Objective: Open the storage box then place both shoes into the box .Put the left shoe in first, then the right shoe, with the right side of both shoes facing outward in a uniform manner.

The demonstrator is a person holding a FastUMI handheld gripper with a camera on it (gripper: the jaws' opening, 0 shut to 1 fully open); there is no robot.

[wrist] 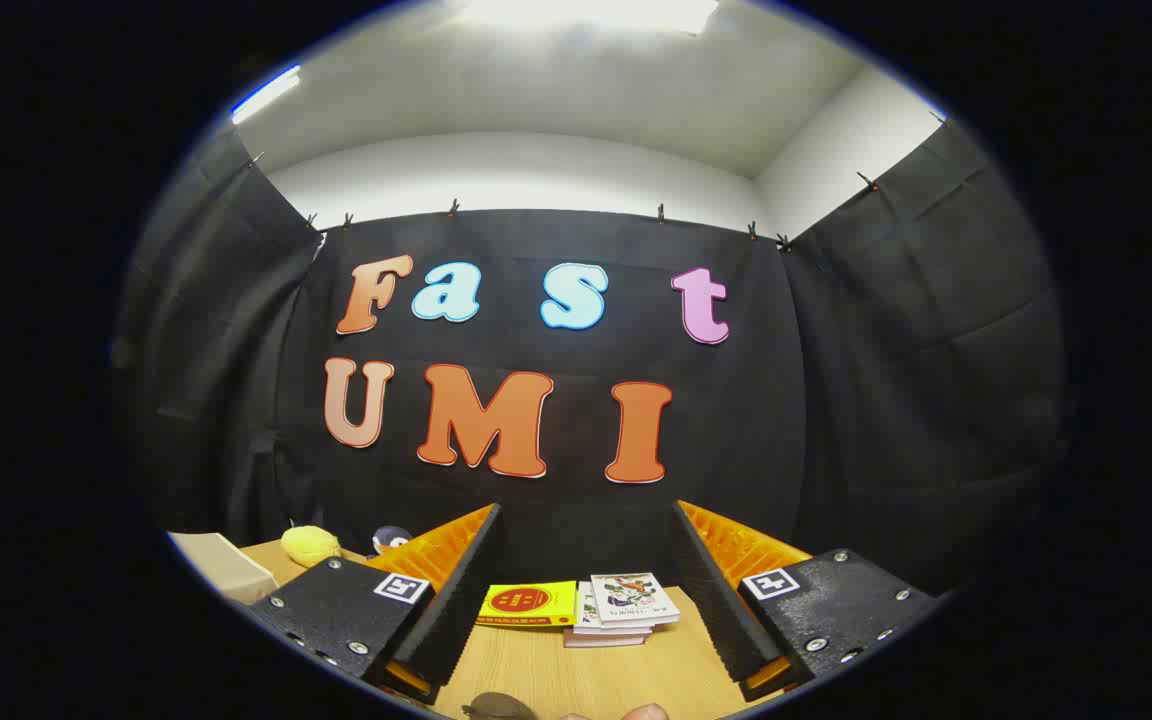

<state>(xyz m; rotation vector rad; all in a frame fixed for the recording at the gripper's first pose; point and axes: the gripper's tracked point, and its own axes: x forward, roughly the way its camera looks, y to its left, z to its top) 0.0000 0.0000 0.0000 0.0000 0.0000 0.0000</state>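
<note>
Right now the gripper [586, 610] is held up high with its fingers spread wide and nothing between them. It looks like the very start, before the box is opened. Beyond the fingers, a stack of books [624, 608] and a yellow book [528, 603] lie on the wooden table [596, 680]. A yellow plush toy [310, 544] sits off to the left. I cannot see the storage box or the shoes, so I cannot tell which way they point. Next, the gripper should tip down to find the box.

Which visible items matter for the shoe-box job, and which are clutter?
Belongs to the job:
- claw, fingers spread open, nothing between them
- wooden table, work surface

Just lying about:
- yellow book, flat on the table, beyond the fingers
- stack of books, beside the yellow one
- yellow plush toy
- dark plush toy
- beige box corner, unclear whether it is the storage box
</note>
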